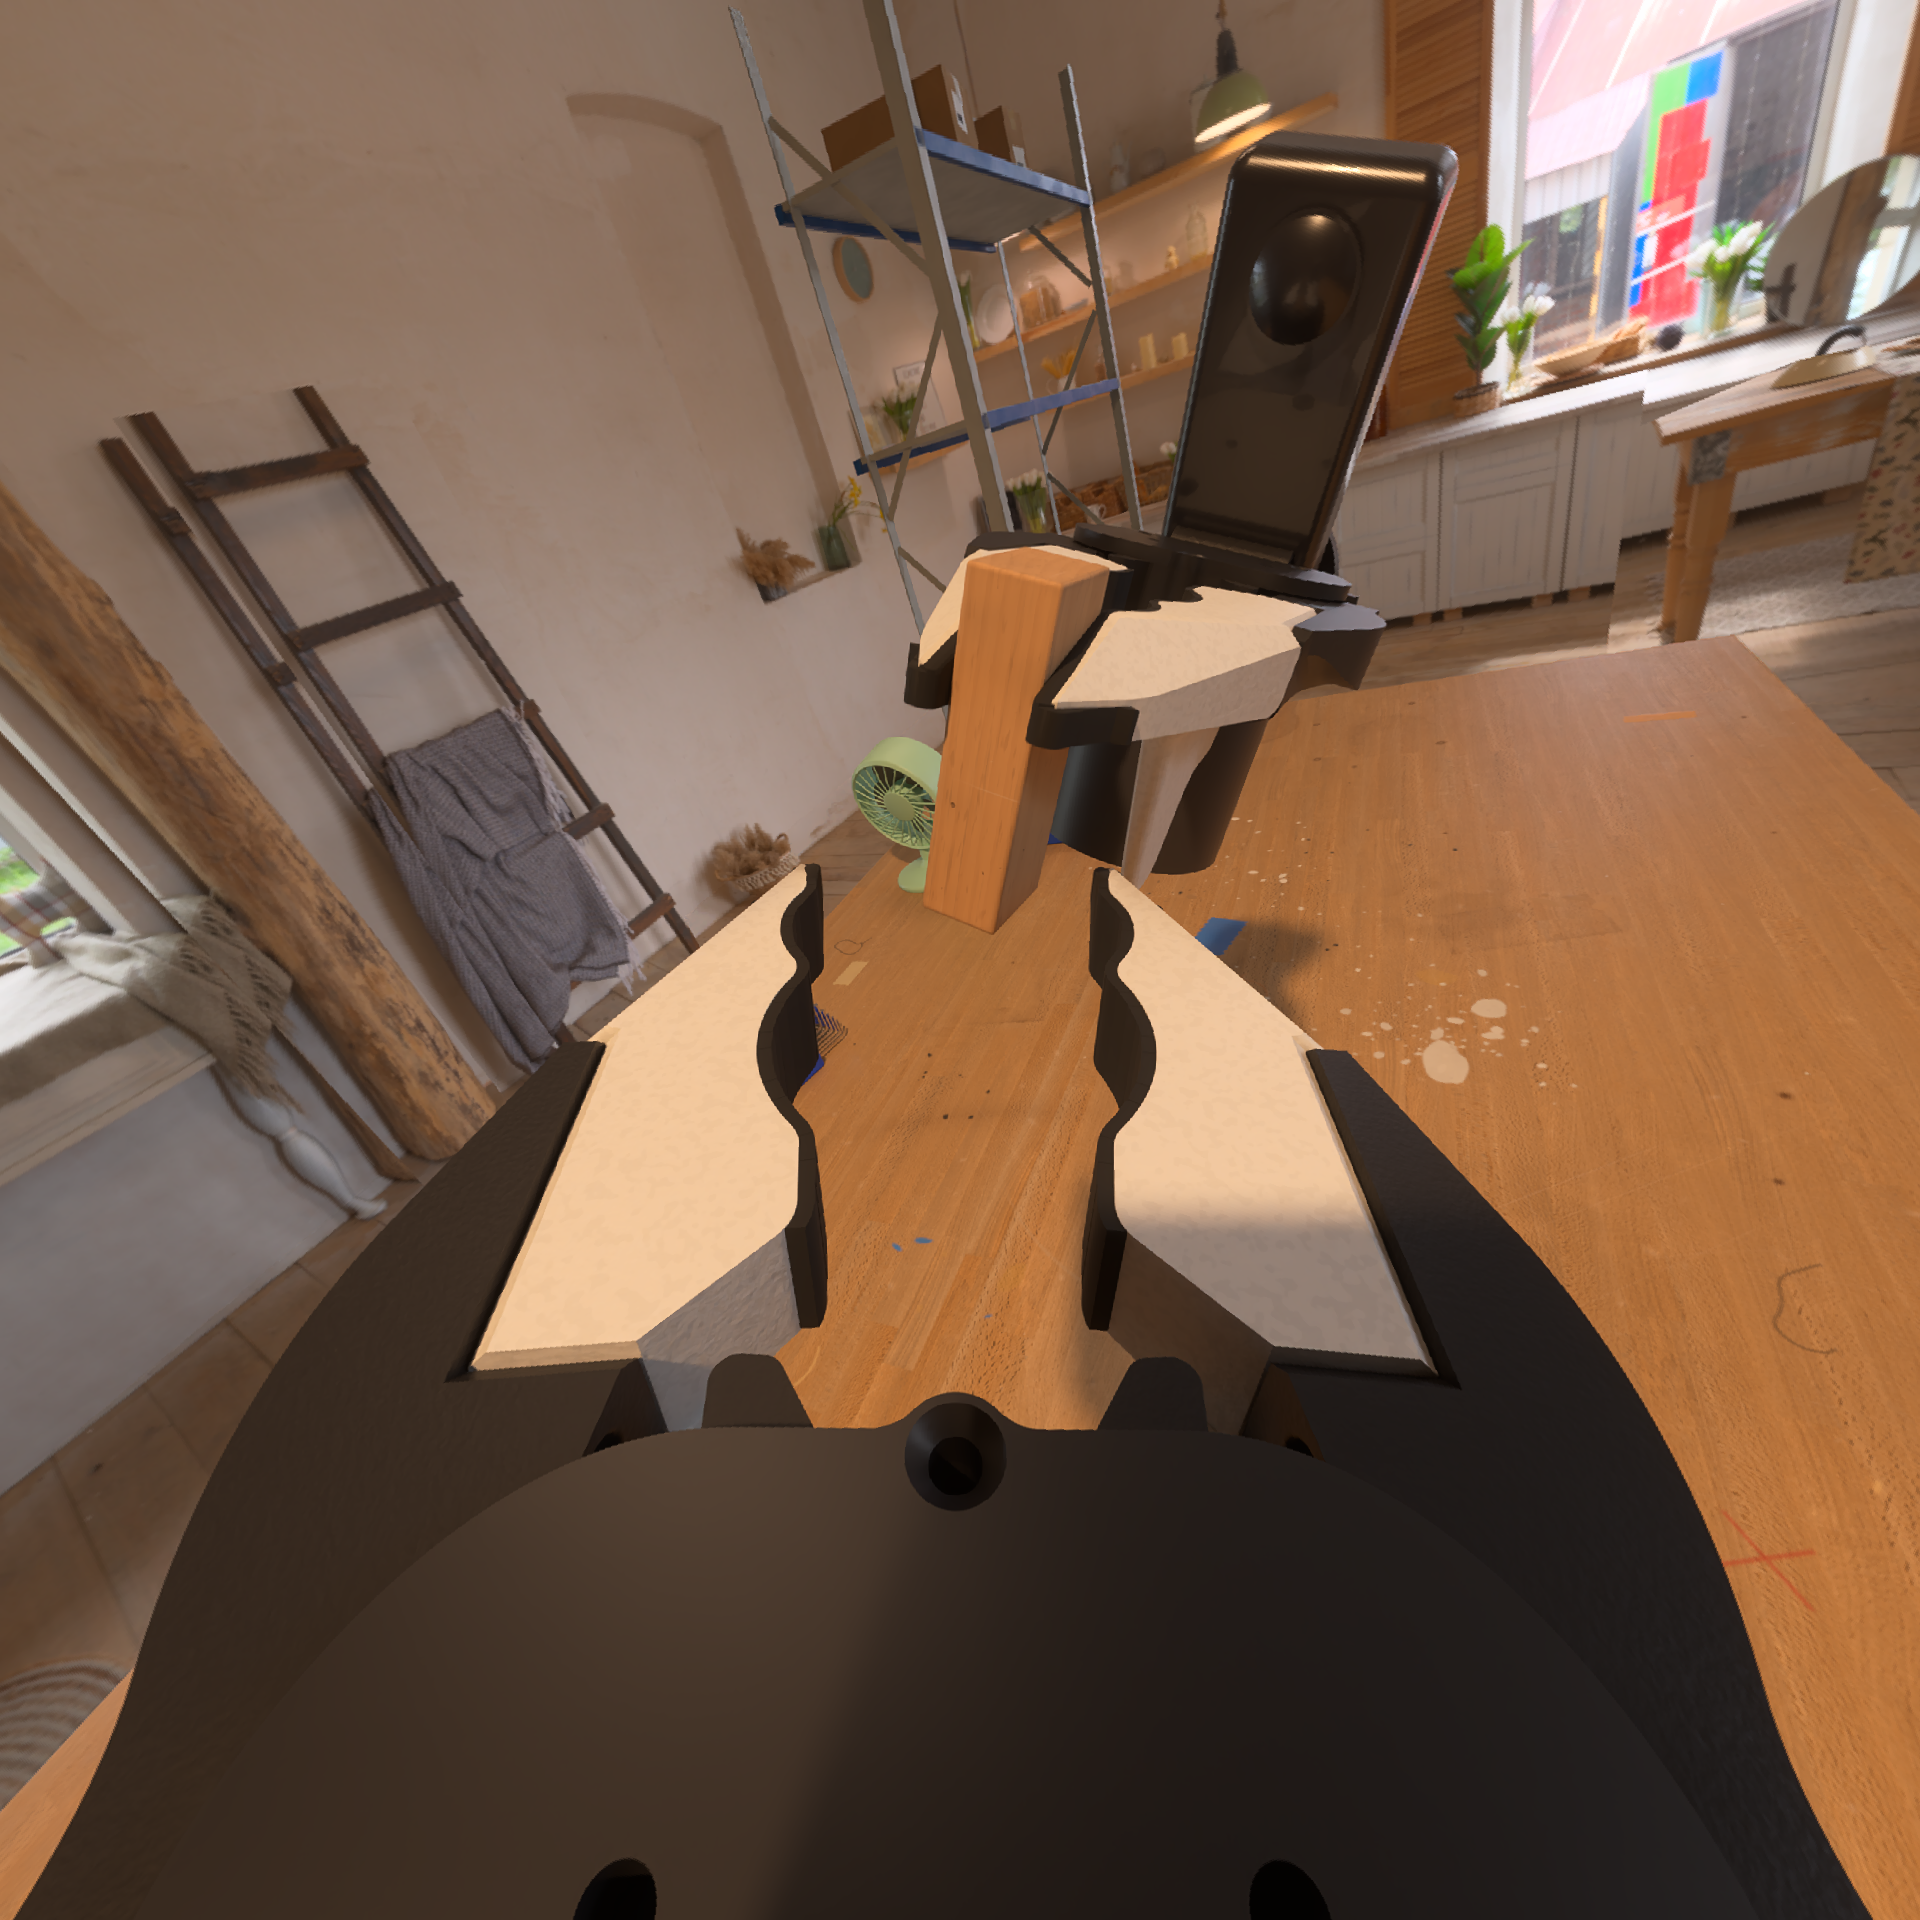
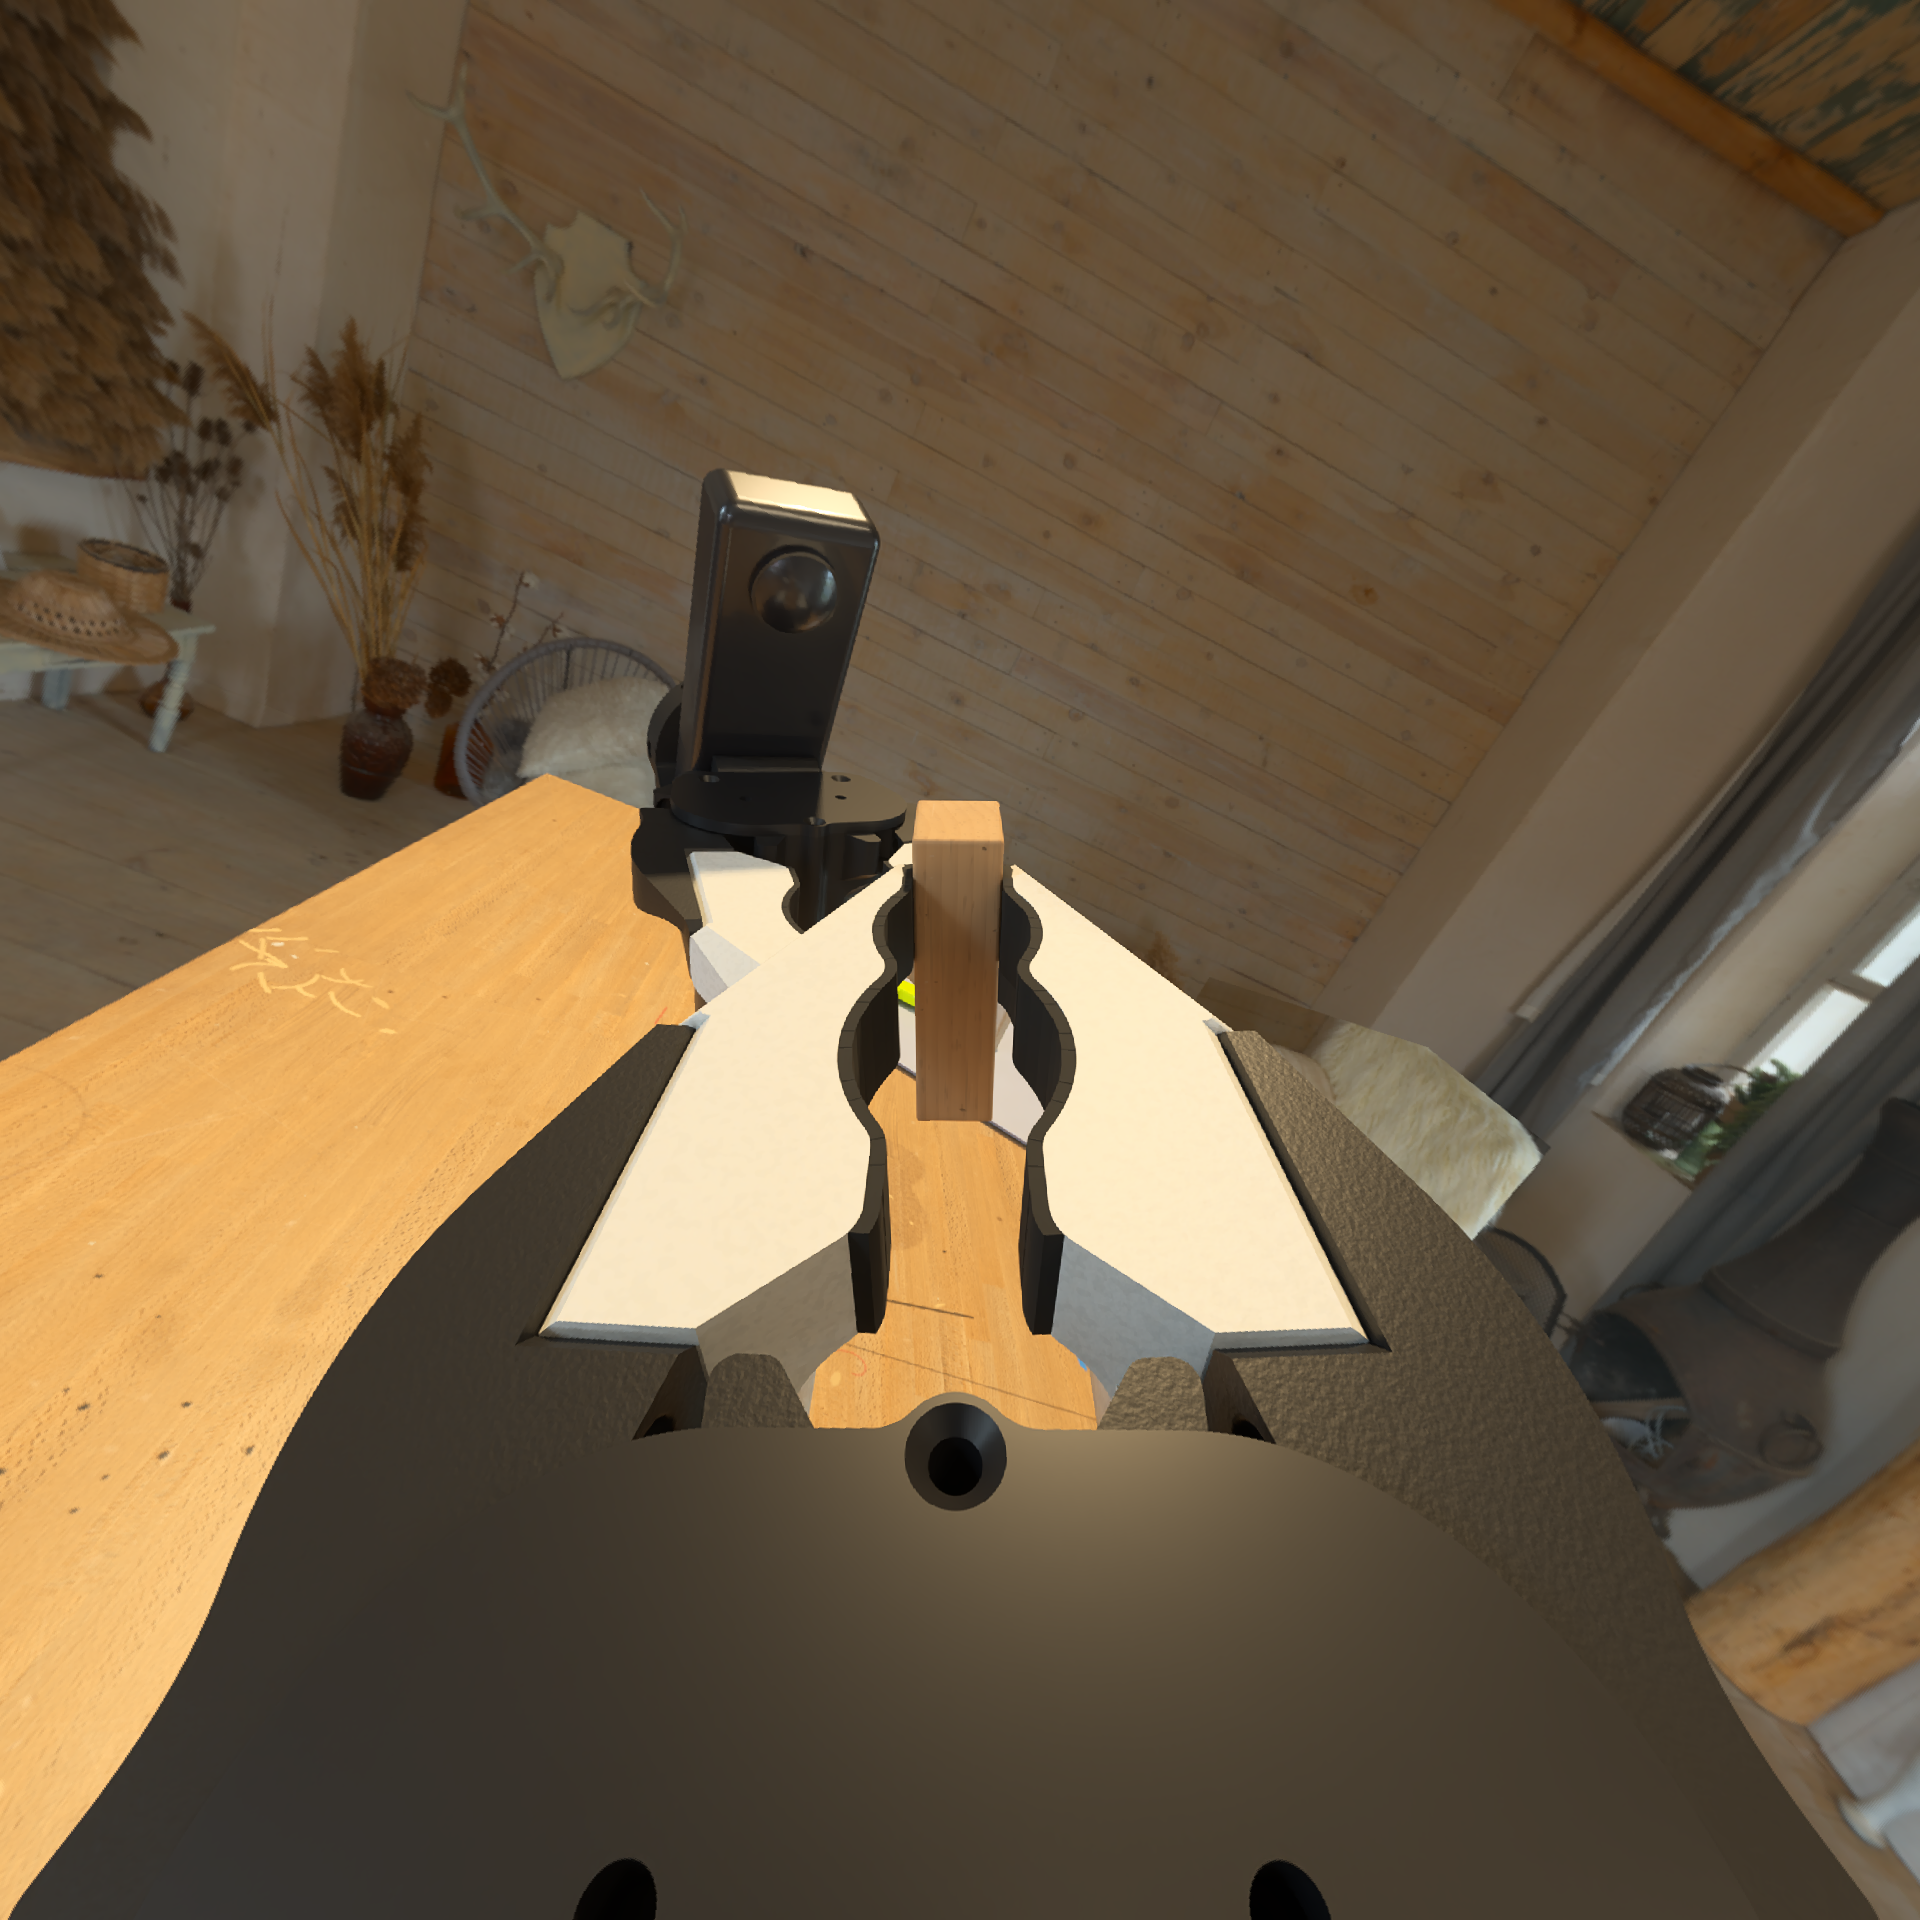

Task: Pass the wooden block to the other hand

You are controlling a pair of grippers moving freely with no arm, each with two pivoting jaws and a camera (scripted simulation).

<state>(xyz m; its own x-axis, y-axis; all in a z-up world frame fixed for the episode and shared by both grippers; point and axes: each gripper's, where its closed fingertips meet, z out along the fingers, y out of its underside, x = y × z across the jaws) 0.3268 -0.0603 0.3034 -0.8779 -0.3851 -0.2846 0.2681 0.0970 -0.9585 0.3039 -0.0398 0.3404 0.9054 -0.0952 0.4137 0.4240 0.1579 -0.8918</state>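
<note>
Holding the block (image 2: 957, 956) upright between its fingertips, the right gripper (image 2: 957, 894) clamps the upper part of the piece, so the top end stands just above the tips and the lower end hangs free over the table (image 2: 312, 1091). In the right wrist view both black pads press the block's side faces; the fingers (image 2: 748, 1122) are narrow, set by the block's width. In the left wrist view the same gripper (image 1: 1039, 665) appears ahead, facing the camera, with the block (image 1: 987, 748) tilted slightly, bottom end low and clear of the table (image 1: 1558, 1039); whether it touches the surface cannot be told for certain, though a gap seems to show. Left gripper (image 1: 951, 894): fingers spread wide, nothing between them, tips just short of the block's lower end and to either side of it, not touching. From the right wrist view the left gripper (image 2: 790, 904) sits just behind the block, partly hidden by the right fingers. White paint spatter (image 1: 1449, 1049) marks the table to the right of the left gripper. A green fan (image 1: 899, 805) stands beyond the table edge, behind the block. A ladder (image 1: 395, 665) draped with a grey cloth leans on the far wall.
</note>
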